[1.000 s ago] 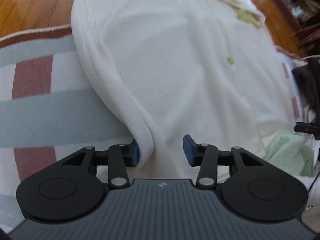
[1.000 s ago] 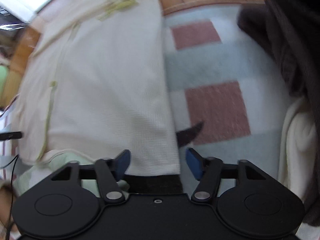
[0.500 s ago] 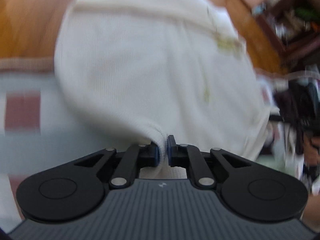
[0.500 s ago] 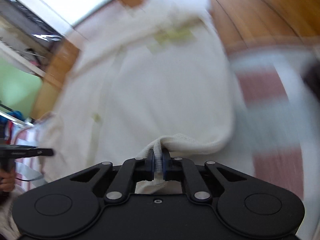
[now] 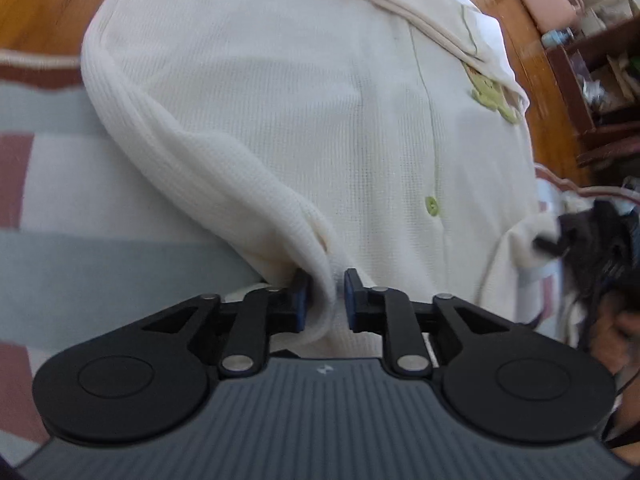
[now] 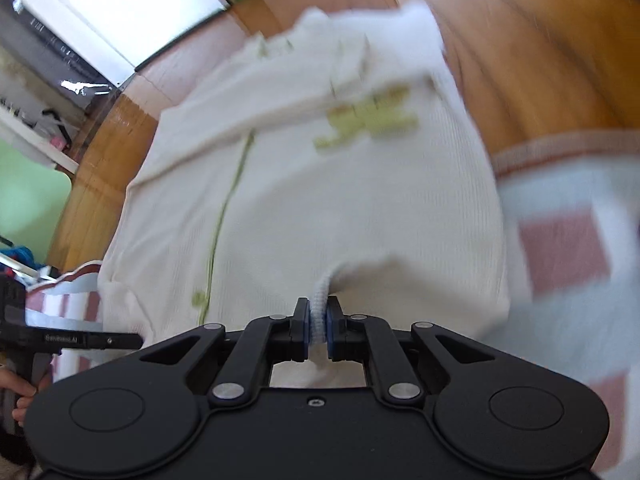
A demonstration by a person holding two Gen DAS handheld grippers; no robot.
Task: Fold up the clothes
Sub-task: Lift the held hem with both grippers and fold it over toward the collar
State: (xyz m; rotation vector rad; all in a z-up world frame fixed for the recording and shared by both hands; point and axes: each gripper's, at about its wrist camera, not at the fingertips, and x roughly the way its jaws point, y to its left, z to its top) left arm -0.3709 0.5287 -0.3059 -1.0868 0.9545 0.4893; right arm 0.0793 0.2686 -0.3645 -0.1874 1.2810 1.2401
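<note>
A cream waffle-knit cardigan (image 5: 288, 112) with green buttons and a green embroidered patch lies spread on a striped rug and wood floor. My left gripper (image 5: 325, 300) has its jaws partly apart, with the cardigan's hem corner lying loosely between the blue pads (image 5: 301, 300). In the right wrist view the same cardigan (image 6: 320, 200) is stretched ahead. My right gripper (image 6: 318, 328) is shut on a bunched fold of its hem. The other gripper shows at the left edge (image 6: 60, 340).
The rug (image 5: 72, 208) has grey, white and red-brown blocks. Wood floor (image 6: 540, 60) lies beyond it. A dark shelf with clutter (image 5: 600, 80) stands at the far right. A dark garment (image 5: 600, 248) lies right of the cardigan.
Both grippers closed on the hem and lifted it forward over the cardigan. Since half a second ago, the left jaws have opened again; the right stays clamped.
</note>
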